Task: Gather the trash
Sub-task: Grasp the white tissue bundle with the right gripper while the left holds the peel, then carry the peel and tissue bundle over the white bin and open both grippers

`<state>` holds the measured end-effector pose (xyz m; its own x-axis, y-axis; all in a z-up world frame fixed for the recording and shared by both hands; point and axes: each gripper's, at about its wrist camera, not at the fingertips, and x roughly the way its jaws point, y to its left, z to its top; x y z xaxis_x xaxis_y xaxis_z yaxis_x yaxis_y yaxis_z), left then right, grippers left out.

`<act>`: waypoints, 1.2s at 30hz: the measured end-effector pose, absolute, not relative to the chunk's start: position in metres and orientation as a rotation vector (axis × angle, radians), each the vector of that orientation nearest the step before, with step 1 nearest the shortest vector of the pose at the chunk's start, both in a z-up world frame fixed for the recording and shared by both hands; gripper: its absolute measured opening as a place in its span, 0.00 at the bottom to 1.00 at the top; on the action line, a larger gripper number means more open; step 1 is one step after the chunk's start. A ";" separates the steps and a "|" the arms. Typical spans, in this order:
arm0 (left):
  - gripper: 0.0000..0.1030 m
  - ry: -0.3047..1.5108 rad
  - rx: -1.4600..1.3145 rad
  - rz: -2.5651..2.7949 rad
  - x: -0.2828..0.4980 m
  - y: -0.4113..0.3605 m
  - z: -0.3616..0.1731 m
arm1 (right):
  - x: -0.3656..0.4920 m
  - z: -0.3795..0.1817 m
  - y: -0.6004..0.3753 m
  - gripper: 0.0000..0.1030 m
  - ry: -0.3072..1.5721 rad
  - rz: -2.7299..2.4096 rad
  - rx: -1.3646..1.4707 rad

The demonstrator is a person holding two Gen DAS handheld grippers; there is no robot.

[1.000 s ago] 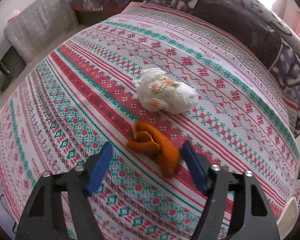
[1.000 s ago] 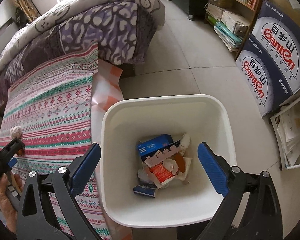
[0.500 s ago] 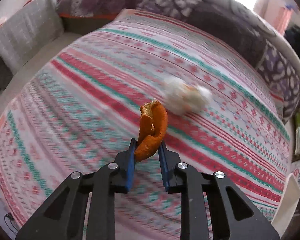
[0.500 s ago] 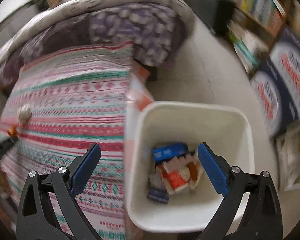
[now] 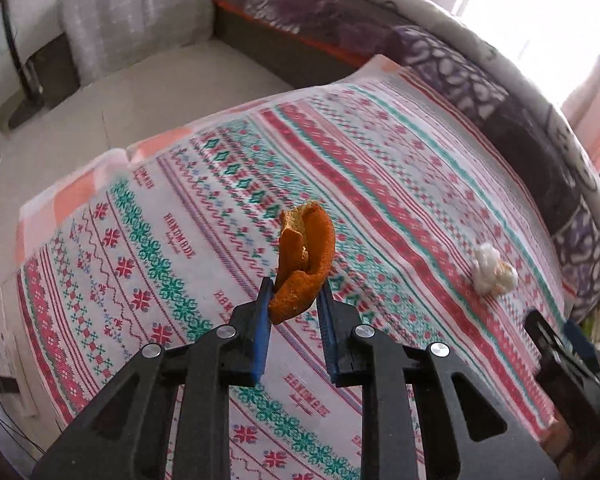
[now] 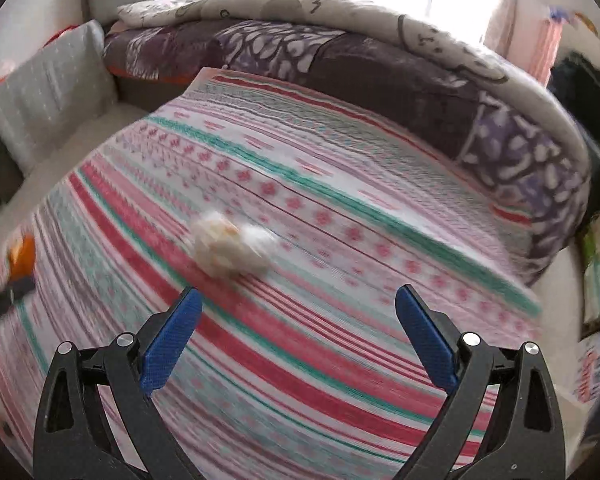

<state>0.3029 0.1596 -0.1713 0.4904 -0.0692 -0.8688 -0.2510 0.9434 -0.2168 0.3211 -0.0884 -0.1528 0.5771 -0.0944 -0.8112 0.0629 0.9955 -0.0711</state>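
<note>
My left gripper (image 5: pixel 294 294) is shut on an orange peel (image 5: pixel 305 264) and holds it above the patterned bedspread (image 5: pixel 380 184). A crumpled white tissue wad (image 5: pixel 492 268) lies on the bedspread to the right; in the right wrist view the wad (image 6: pixel 230 246) lies ahead and left of my right gripper (image 6: pixel 296 312), which is open and empty above the bed. The peel (image 6: pixel 22 256) in the left gripper shows at the left edge of that view. The right gripper (image 5: pixel 568 344) shows at the right edge of the left wrist view.
A rolled purple and white duvet (image 6: pixel 380 56) lies along the far side of the bed. A grey cushion (image 6: pixel 48 92) leans at the far left. The bedspread's edge (image 5: pixel 80 184) drops to a beige surface (image 5: pixel 140 92) on the left.
The left gripper lifted the peel higher and swung left. The right gripper swung from over the white bin to over the bed, now facing the tissue wad.
</note>
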 end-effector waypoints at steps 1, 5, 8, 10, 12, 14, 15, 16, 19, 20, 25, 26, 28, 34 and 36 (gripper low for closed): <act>0.22 1.061 -0.353 0.116 0.304 0.163 -0.173 | 0.327 -0.156 -0.084 0.91 0.959 -0.101 -0.014; 0.22 1.064 -0.363 0.117 0.306 0.167 -0.176 | 0.351 -0.173 -0.075 0.91 0.996 -0.147 0.037; 0.22 1.063 -0.369 0.127 0.308 0.173 -0.177 | 0.363 -0.187 -0.070 0.91 1.026 -0.170 0.034; 0.22 1.068 -0.394 0.132 0.309 0.180 -0.178 | 0.368 -0.192 -0.066 0.89 1.027 -0.178 0.032; 0.22 1.072 -0.406 0.132 0.308 0.184 -0.180 | 0.371 -0.195 -0.063 0.67 1.039 -0.157 0.058; 0.22 1.071 -0.402 0.137 0.307 0.187 -0.180 | 0.372 -0.199 -0.056 0.42 1.069 -0.116 0.067; 0.22 1.071 -0.401 0.140 0.306 0.188 -0.180 | 0.370 -0.196 -0.050 0.39 1.060 -0.107 0.048; 0.22 1.070 -0.402 0.142 0.304 0.190 -0.180 | 0.367 -0.193 -0.044 0.38 1.047 -0.108 0.025; 0.22 1.062 -0.412 0.148 0.300 0.195 -0.176 | 0.355 -0.179 -0.030 0.37 0.999 -0.069 -0.010; 0.22 1.058 -0.416 0.149 0.299 0.196 -0.175 | 0.348 -0.172 -0.026 0.37 0.981 -0.055 -0.014; 0.22 1.026 -0.395 0.141 0.290 0.192 -0.160 | 0.320 -0.144 -0.019 0.37 0.930 -0.030 -0.017; 0.22 1.019 -0.386 0.139 0.287 0.189 -0.157 | 0.311 -0.136 -0.020 0.37 0.918 -0.032 -0.013; 0.22 1.003 -0.371 0.129 0.281 0.185 -0.149 | 0.298 -0.126 -0.023 0.37 0.903 -0.034 -0.006; 0.22 0.950 -0.310 0.096 0.257 0.167 -0.123 | 0.252 -0.097 -0.039 0.37 0.855 -0.049 0.011; 0.22 0.931 -0.291 0.082 0.247 0.161 -0.115 | 0.239 -0.092 -0.048 0.37 0.855 -0.055 0.034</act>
